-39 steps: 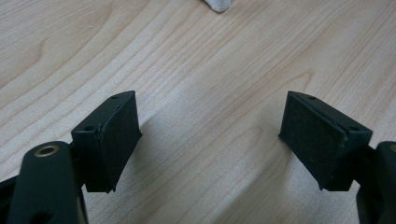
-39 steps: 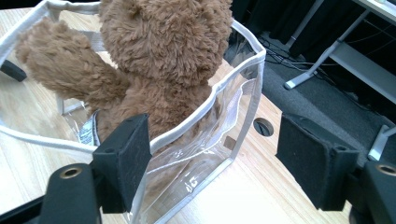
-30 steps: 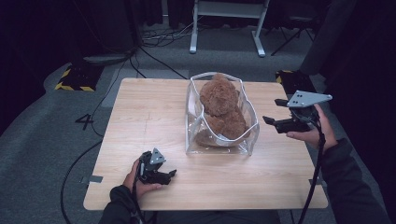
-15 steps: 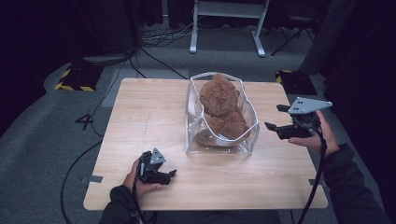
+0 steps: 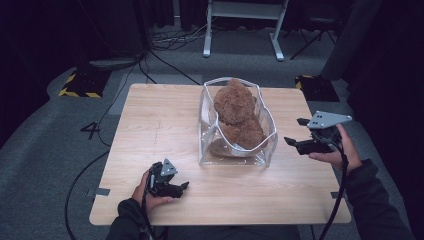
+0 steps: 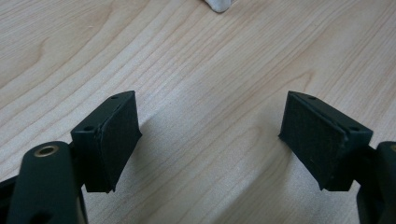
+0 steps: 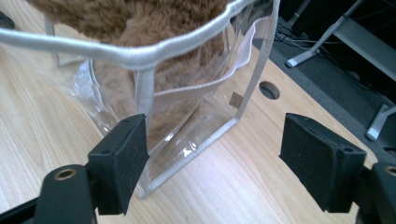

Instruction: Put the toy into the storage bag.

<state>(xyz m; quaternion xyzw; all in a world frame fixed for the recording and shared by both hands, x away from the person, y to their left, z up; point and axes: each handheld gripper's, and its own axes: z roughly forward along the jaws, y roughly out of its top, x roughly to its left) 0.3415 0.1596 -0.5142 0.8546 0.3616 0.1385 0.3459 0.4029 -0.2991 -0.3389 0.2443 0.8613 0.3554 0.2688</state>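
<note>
The tabletop is seen whole from high above its near edge, looking forward and down. The left gripper view is set close over bare wood, facing steeply down. The right gripper view is aimed nearly level at the clear bag — also seen mid-frame from above.

You see the tabletop evenly lit from above while the floor and room around it sink into darkness. Soft shadows sit under each tool's pads. Glare streaks the clear bag. The high view looks slightly soft.
</note>
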